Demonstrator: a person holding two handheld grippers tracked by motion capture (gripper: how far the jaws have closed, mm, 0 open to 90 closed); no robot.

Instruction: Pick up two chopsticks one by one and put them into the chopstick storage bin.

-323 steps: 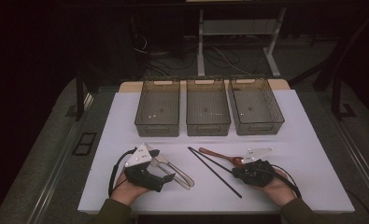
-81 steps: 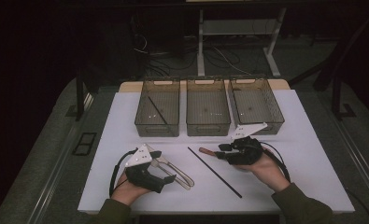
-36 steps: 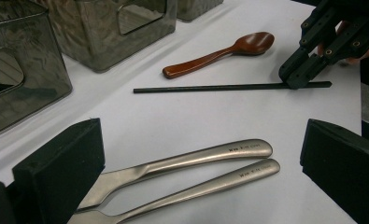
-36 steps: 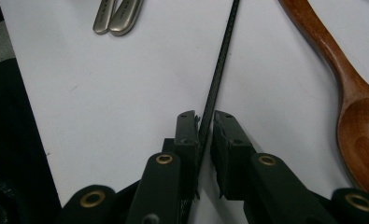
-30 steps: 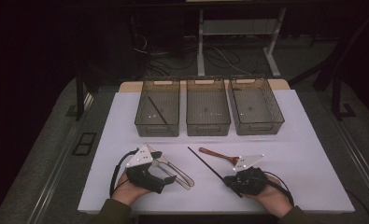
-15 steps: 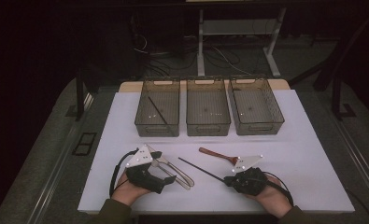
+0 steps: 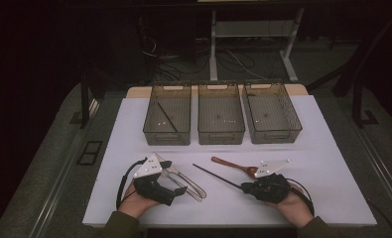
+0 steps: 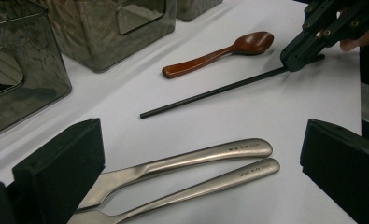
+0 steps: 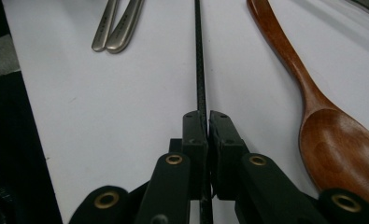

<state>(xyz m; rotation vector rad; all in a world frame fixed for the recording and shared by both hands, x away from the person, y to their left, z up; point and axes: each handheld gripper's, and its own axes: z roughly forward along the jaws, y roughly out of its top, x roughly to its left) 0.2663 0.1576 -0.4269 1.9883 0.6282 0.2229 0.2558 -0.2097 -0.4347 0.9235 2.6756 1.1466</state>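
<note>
On the white surface (image 7: pixel 332 163), the left tool (image 7: pixel 176 184) rests near the front edge, jaws spread wide around the handles of two metal utensils (image 8: pixel 205 170) without touching them. Bare room lies between both hands. The right tool (image 7: pixel 244 187), low and level on the surface, pinches the near end of a black chopstick (image 9: pixel 199 70) just beside a wooden spoon (image 7: pixel 230 164); three bins (image 7: pixel 221 134) line the far edge.
</note>
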